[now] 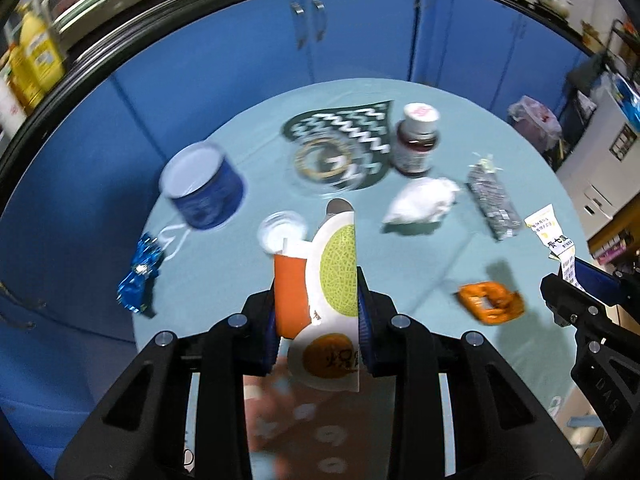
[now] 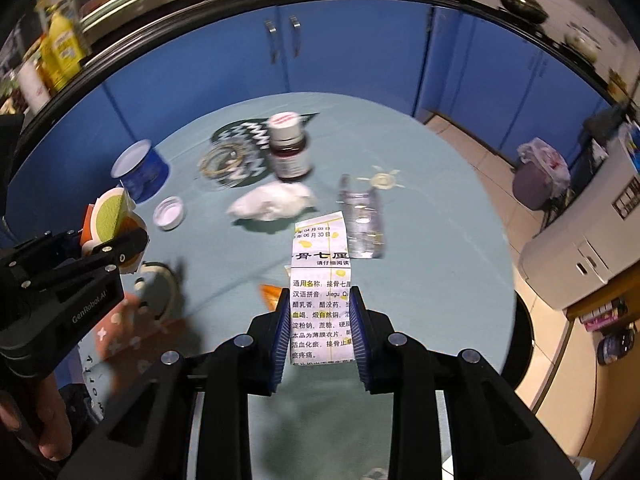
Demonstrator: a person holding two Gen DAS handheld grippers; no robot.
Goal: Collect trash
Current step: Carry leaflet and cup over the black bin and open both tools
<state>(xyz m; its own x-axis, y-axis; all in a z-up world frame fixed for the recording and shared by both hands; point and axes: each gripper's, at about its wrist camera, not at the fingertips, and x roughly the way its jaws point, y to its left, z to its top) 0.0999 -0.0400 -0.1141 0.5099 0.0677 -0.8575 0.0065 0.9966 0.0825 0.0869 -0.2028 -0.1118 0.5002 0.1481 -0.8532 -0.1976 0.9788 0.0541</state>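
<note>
My left gripper [image 1: 318, 292] is shut on a melon-print drink carton [image 1: 328, 272], held above the round teal table [image 1: 440, 248]. My right gripper [image 2: 320, 312] is shut on a printed medicine leaflet [image 2: 320, 276], also above the table. On the table lie a crumpled white tissue [image 1: 420, 200], also in the right wrist view [image 2: 272, 200], a silver blister pack [image 1: 494, 200], a crushed orange wrapper [image 1: 490, 302], a blue foil wrapper [image 1: 140, 272] and a white lid [image 1: 280, 230].
A blue tin [image 1: 204, 184], a brown pill bottle [image 1: 416, 140], and a glass dish on a patterned mat [image 1: 340, 148] stand at the far side. Blue cabinets [image 1: 360, 40] lie behind the table. A bagged bin [image 2: 540, 176] stands on the floor at right.
</note>
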